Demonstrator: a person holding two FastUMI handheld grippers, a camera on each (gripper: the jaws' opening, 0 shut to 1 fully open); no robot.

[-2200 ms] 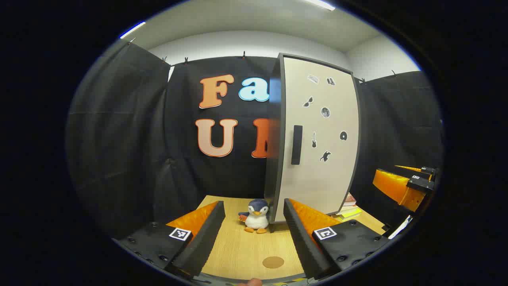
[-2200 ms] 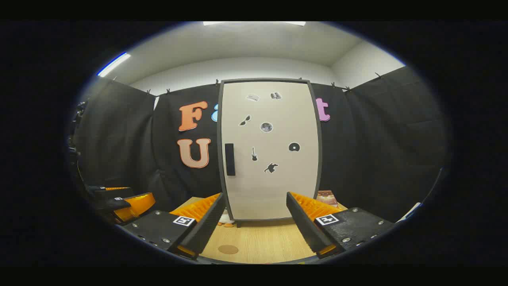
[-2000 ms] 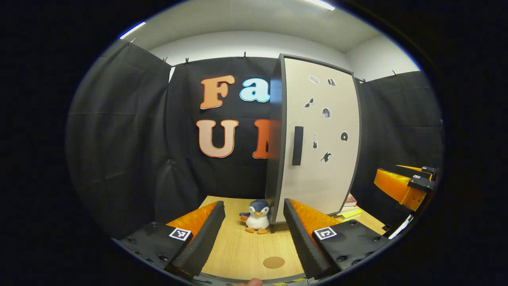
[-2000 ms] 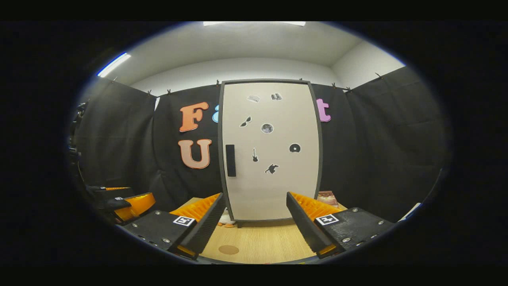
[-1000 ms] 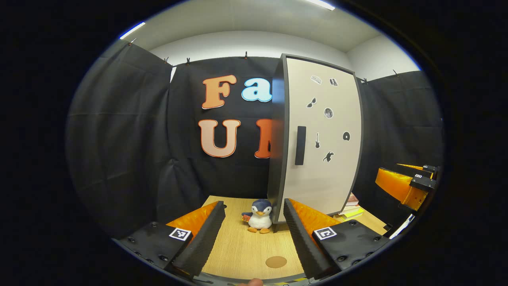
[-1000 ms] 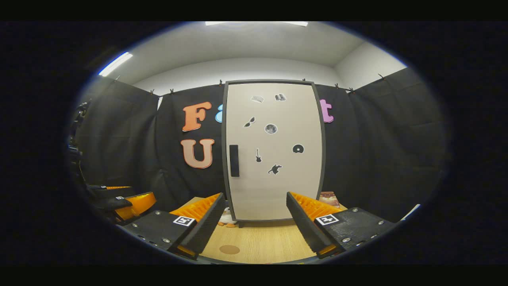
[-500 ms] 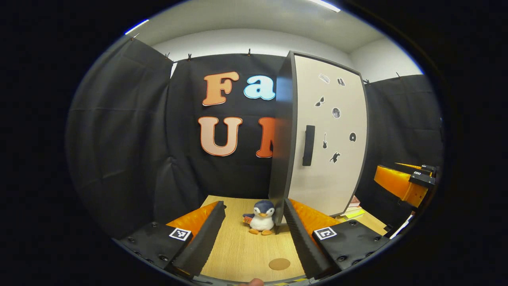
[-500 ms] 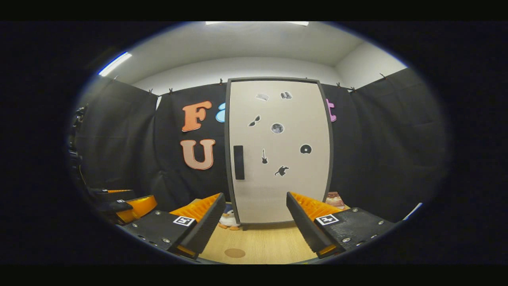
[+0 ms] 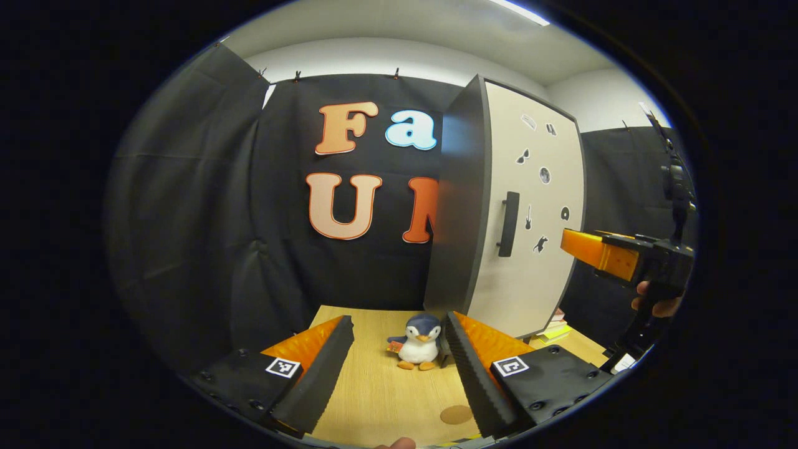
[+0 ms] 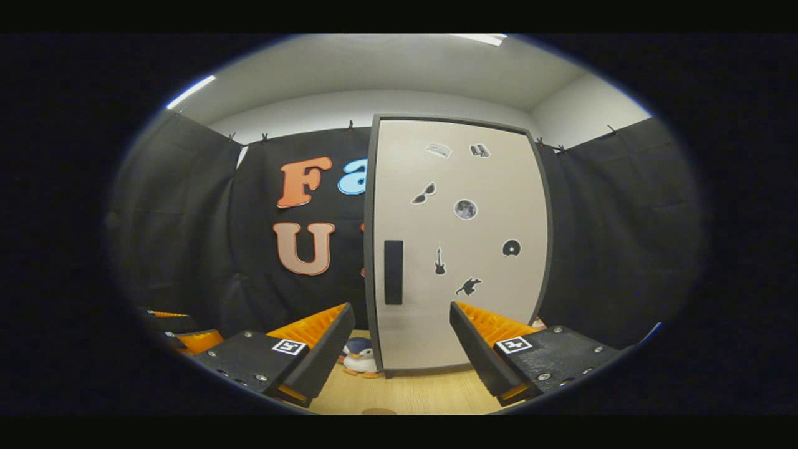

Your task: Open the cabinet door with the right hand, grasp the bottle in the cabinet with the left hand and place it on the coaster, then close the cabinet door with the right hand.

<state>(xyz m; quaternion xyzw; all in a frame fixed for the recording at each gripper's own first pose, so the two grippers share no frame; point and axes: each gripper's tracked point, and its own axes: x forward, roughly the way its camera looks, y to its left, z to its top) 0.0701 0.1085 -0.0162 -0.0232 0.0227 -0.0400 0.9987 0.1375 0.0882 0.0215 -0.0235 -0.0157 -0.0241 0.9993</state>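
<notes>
The tall cabinet (image 10: 458, 249) stands on the wooden table with its cream, stickered door shut, hiding whatever is inside. Its black vertical handle (image 10: 393, 272) sits near the door's left edge, and the handle (image 9: 508, 215) stands out from the door in the left gripper view. My right gripper (image 10: 402, 355) is open, a short way in front of the door and just below the handle. From the left gripper view the right gripper (image 9: 614, 255) hangs at handle height, held by a hand (image 9: 654, 305). My left gripper (image 9: 396, 368) is open above the table. The round brown coaster (image 9: 456, 414) lies by its right finger.
A small penguin plush (image 9: 419, 342) stands at the cabinet's front left corner, and the plush (image 10: 360, 358) also peeks out between my right fingers. A stack of books (image 9: 552, 327) lies right of the cabinet. Black cloth walls close the booth behind and beside.
Both grippers have moved closer to the cabinet. The right gripper has risen and gone forward toward the door handle. The door stays shut.
</notes>
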